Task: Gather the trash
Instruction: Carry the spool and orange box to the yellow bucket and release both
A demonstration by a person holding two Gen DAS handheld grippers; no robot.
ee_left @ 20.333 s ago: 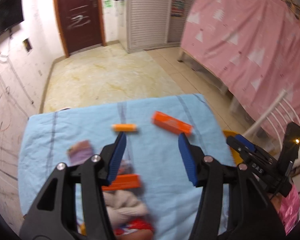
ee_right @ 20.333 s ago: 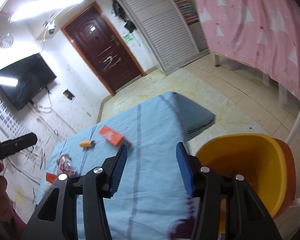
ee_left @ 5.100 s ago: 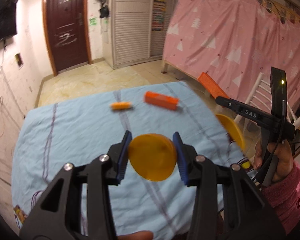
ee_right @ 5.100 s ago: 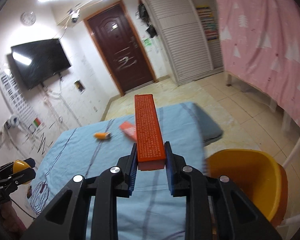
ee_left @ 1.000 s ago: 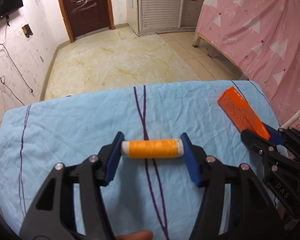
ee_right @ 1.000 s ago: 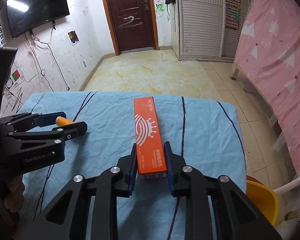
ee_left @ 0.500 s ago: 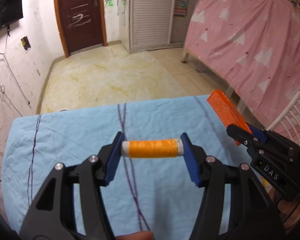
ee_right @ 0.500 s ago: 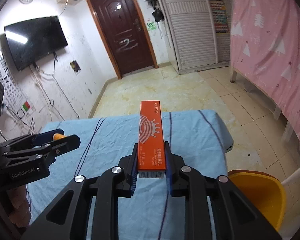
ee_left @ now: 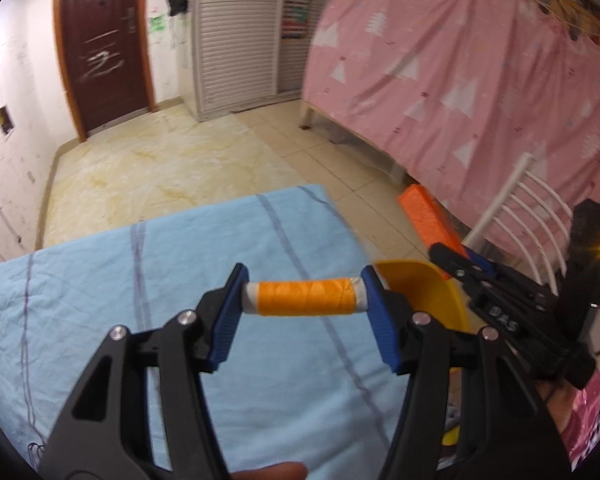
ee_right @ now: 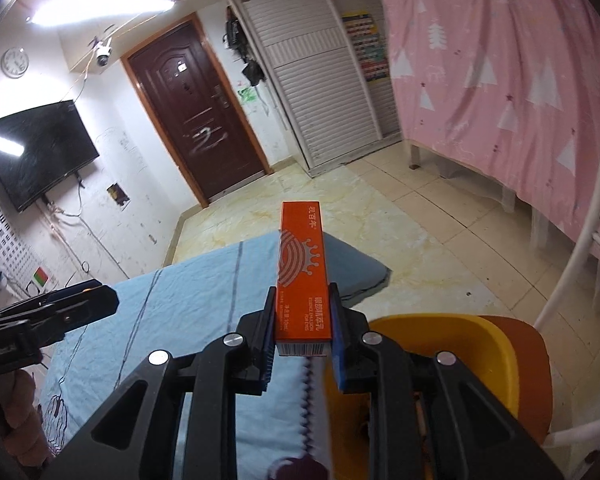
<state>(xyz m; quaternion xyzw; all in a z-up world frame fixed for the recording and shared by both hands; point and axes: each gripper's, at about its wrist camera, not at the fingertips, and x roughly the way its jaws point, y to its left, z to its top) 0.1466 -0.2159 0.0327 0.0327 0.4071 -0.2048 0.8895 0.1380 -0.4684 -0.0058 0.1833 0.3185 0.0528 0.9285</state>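
Note:
My left gripper is shut on an orange thread spool, held crosswise by its white ends above the blue cloth. Its right finger stands just in front of the yellow bin. My right gripper is shut on a long orange box that points forward and up. That box also shows in the left wrist view, off the table's right edge above the bin. In the right wrist view the yellow bin sits on a chair just right of the gripper.
The blue-clothed table ends at its far edge over tiled floor. A white chair back and a pink curtain stand to the right. A door and a wall television are at the back left.
Both grippers have swung right and risen a little with their loads. The spool now sits next to the bin's rim, and the orange box has left the table and hangs over the bin side.

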